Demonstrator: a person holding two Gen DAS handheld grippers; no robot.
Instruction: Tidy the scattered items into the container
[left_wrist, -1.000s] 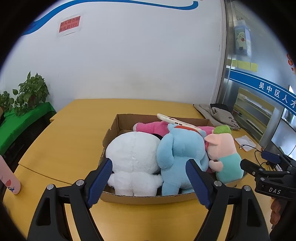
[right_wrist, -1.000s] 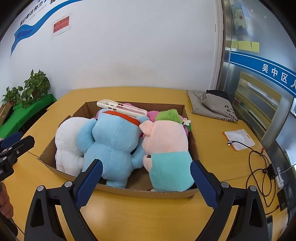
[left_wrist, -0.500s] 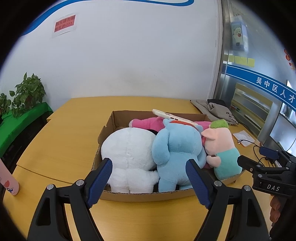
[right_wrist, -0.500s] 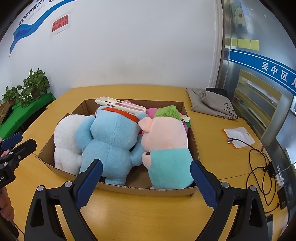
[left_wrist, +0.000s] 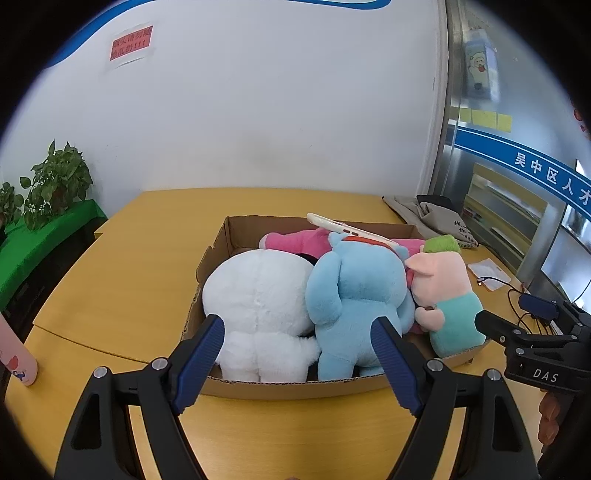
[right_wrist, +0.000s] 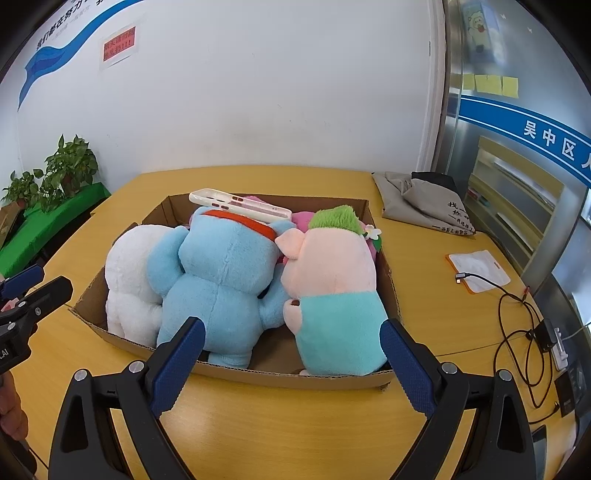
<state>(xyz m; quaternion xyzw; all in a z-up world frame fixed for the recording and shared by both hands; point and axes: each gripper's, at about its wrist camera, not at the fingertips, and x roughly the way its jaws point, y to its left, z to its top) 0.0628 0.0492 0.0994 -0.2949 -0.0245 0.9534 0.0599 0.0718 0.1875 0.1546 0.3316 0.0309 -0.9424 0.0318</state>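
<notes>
Left wrist view: left gripper (left_wrist: 297, 354) is hovering with its jaws wide apart and nothing between them, just short of the near wall of the cardboard box (left_wrist: 295, 387). The toys are sitting inside the box: white plush (left_wrist: 258, 306) at left, blue plush (left_wrist: 358, 295) in the middle, pink pig plush (left_wrist: 447, 295) at right, all packed touching each other, with a pink plush (left_wrist: 295, 240) lying behind them. These are looking light, soft and squashy; any grab should be going for a thick body or head, not a limb. A white phone case (left_wrist: 347, 230) is resting tilted on top of the blue plush; it is stiff, thin, probably slippery, and likely to be sliding off if the plush gets nudged. The table (left_wrist: 129, 280) is giving open room to the left of the box. Right wrist view: right gripper (right_wrist: 291, 358) is also spread open and empty, near the box's front edge at the pig side. The box walls are low and floppy-looking. Right of the box, a grey bag (right_wrist: 424, 206), a white pouch (right_wrist: 476, 269) and cables (right_wrist: 517, 317) are cluttering the table, so room is tighter there. I cannot tell whether those count as task items.
</notes>
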